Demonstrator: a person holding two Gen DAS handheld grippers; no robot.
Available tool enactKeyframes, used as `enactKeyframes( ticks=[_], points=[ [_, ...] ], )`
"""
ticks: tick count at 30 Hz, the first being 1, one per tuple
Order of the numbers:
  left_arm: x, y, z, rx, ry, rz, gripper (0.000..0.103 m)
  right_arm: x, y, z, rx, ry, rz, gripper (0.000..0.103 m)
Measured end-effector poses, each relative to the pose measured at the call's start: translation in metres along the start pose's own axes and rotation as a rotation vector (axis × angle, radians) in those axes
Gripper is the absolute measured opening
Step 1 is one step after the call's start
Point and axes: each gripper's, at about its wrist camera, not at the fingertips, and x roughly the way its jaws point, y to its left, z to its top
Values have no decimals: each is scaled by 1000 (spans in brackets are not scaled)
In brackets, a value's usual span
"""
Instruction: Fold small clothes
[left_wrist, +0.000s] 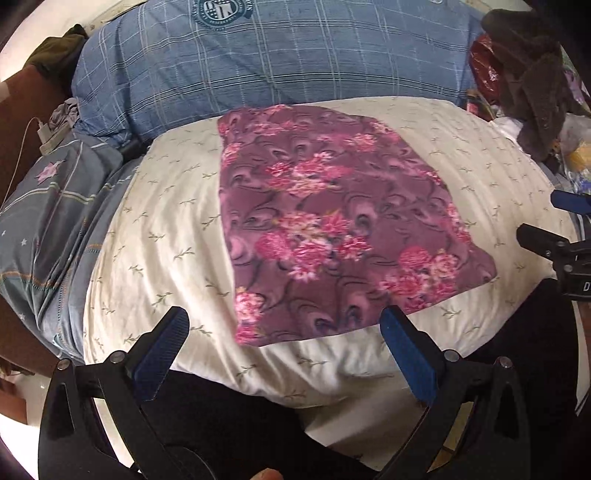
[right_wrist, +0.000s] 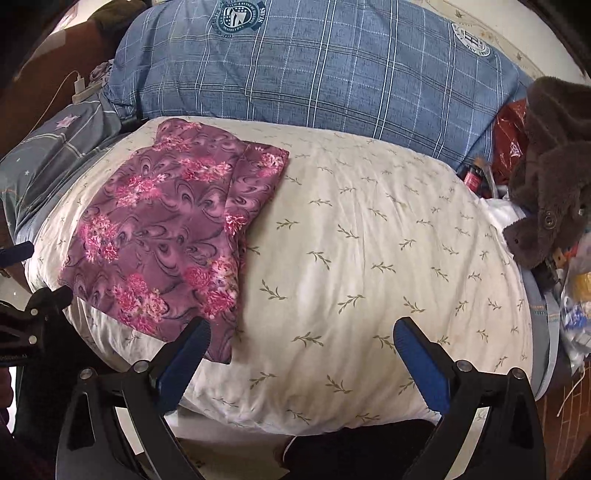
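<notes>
Left gripper (left_wrist: 284, 325) spread wide, blue pads apart, nothing between them; it hangs just off the near edge of the cream quilt (left_wrist: 166, 206), fingers framing the near corner of the folded garment (left_wrist: 332, 221) without touching it. Right gripper (right_wrist: 303, 336) likewise spread and empty, over bare quilt to the right of the garment (right_wrist: 162, 236), its left pad (right_wrist: 184, 358) close beside the cloth's near right corner. The garment is purple with pink flowers, folded into a flat rough rectangle, lying on the left half of the cream, leaf-sprigged quilt as the right wrist view shows it. One folded layer overlaps at its far right edge. Behind the quilt, a blue plaid pillow (right_wrist: 314, 74) with a round crest. Far right, a brown fuzzy garment (right_wrist: 554, 166) heaped over clutter. The right gripper's tips show at the right edge of the left wrist view.
</notes>
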Motion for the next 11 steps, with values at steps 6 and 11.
enactKeyframes(
  ticks=[6, 11],
  points=[
    [1, -16, 3, 19, 31, -71, 103, -1, -2, -2, 8, 7, -6, 100],
    [-12, -28, 7, 48, -11, -99, 103, 1, -7, -3, 27, 21, -4, 100]
  ],
)
